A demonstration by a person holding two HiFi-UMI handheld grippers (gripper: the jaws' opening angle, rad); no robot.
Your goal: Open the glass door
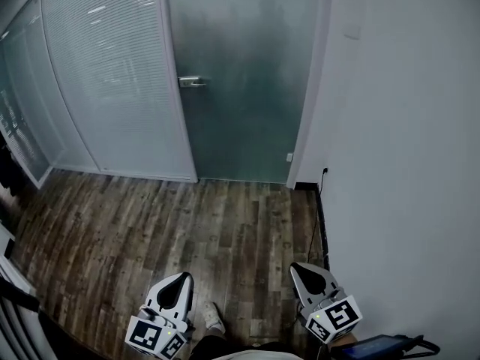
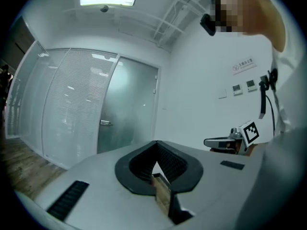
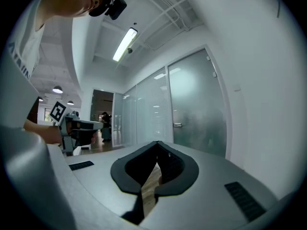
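Observation:
The frosted glass door (image 1: pixel 240 73) stands closed at the far end of the wooden floor, with its metal handle (image 1: pixel 191 82) on its left edge. Both grippers are low in the head view, far back from the door and pointing level toward it. My left gripper (image 1: pixel 175 282) has its jaws together with nothing between them. So does my right gripper (image 1: pixel 309 274). The left gripper view shows the door (image 2: pixel 127 109) and handle (image 2: pixel 105 123) beyond the closed tips (image 2: pixel 156 146). In the right gripper view the handle (image 3: pixel 178 125) sits ahead of the closed tips (image 3: pixel 157 145).
A glass partition with blinds (image 1: pixel 112 73) runs left of the door. A white wall (image 1: pixel 397 141) lines the right side, with a cable (image 1: pixel 318 216) along its base. Wooden floor (image 1: pixel 172 223) lies between me and the door. A shoe (image 1: pixel 214 319) shows at the bottom.

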